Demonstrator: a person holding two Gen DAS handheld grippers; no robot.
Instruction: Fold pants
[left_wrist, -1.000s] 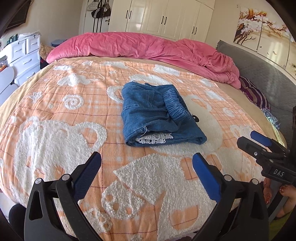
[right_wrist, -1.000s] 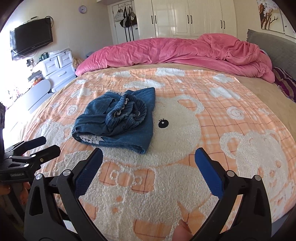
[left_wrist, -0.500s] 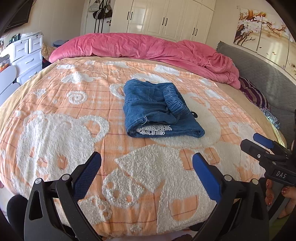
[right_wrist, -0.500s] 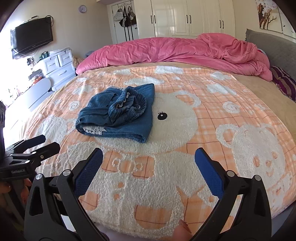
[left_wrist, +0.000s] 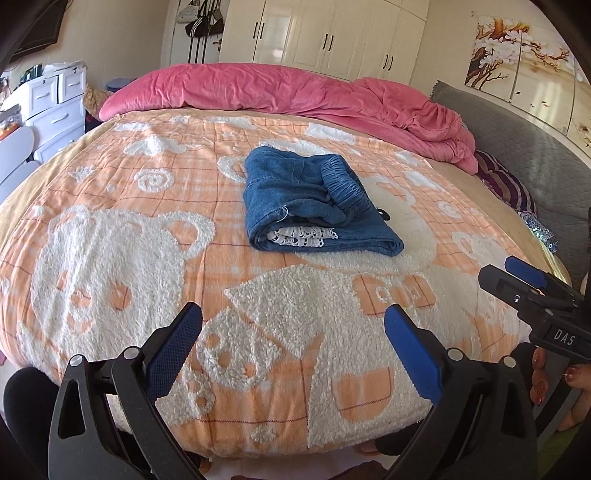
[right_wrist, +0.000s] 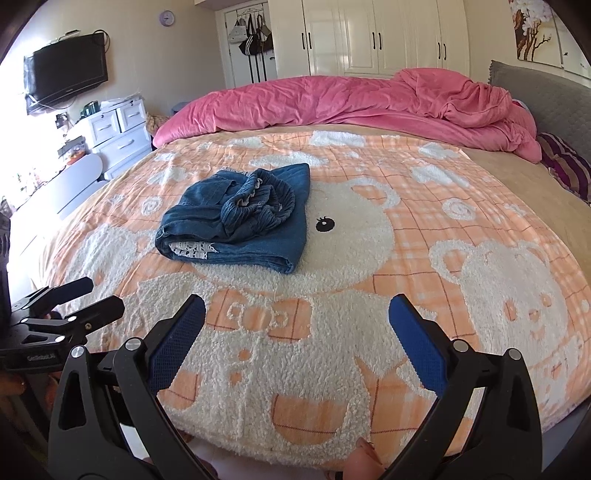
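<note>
Blue denim pants (left_wrist: 314, 206) lie folded in a compact bundle in the middle of the orange bear-print blanket (left_wrist: 110, 258), with the elastic waistband on top and white lace trim at the near edge; they also show in the right wrist view (right_wrist: 243, 218). My left gripper (left_wrist: 293, 354) is open and empty, well short of the pants, over the bed's near edge. My right gripper (right_wrist: 297, 347) is open and empty, likewise back from the pants. Each gripper shows at the side of the other's view, the right one (left_wrist: 528, 284) and the left one (right_wrist: 70, 302).
A pink duvet (left_wrist: 295, 92) is heaped along the far side of the bed. A grey headboard (left_wrist: 524, 155) and striped pillow (left_wrist: 506, 184) are at right. White drawers (right_wrist: 118, 136) and a wall TV (right_wrist: 66, 77) stand at left. White wardrobes (right_wrist: 373, 37) line the back wall.
Both grippers have drawn back from the pants toward the bed's near edge, so the bundle looks smaller and farther. The pants lie still. Both stay open.
</note>
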